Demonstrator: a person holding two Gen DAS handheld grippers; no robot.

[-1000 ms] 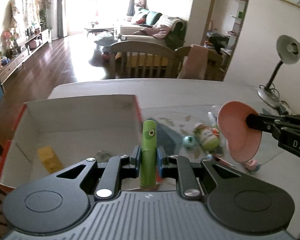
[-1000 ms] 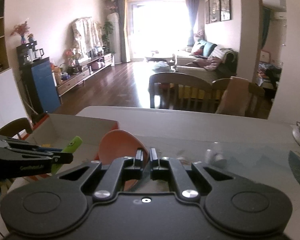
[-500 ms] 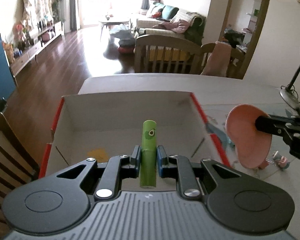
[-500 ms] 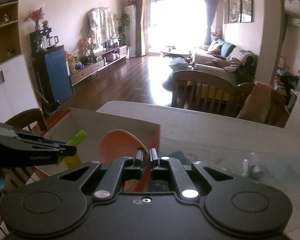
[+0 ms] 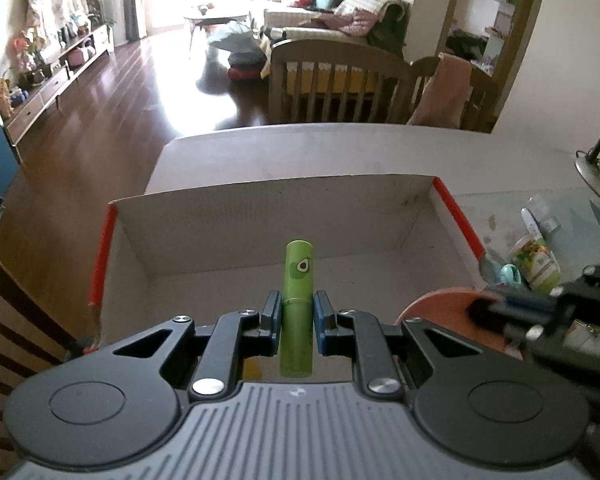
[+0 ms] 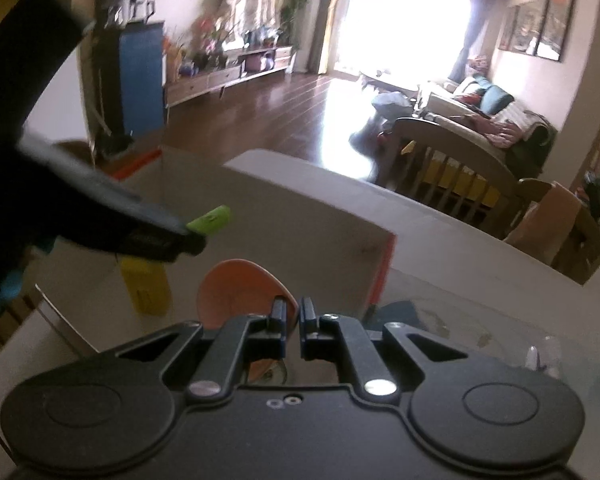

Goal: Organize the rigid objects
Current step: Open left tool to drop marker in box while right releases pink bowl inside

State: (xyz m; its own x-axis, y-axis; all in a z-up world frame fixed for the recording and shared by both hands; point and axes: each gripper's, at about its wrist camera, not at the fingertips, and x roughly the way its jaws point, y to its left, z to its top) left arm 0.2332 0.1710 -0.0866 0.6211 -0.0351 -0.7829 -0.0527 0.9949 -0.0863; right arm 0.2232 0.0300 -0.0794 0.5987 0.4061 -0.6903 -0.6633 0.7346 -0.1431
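My left gripper (image 5: 297, 312) is shut on a green tube (image 5: 298, 280) with an avocado mark, held upright above the inside of the open cardboard box (image 5: 276, 204) with red edges. My right gripper (image 6: 293, 312) is shut on the rim of a pink bowl (image 6: 236, 288), held over the box's right part. In the left wrist view the pink bowl (image 5: 440, 312) and the right gripper (image 5: 500, 312) sit low at the right. In the right wrist view the green tube (image 6: 210, 220) sticks out of the left gripper (image 6: 188, 240). A yellow block (image 6: 146, 288) lies on the box floor.
Right of the box, on the glass-topped table (image 5: 500, 208), lie a small labelled bottle (image 5: 536, 256), a teal toy (image 5: 510, 274) and a white tube (image 5: 534, 222). A desk lamp base (image 5: 594, 172) stands at the far right. Wooden chairs (image 5: 332, 80) stand behind the table.
Both grippers have moved left and down over the box with their loads. The pink bowl has gone from beside the box to above its right part, and the right gripper has rolled.
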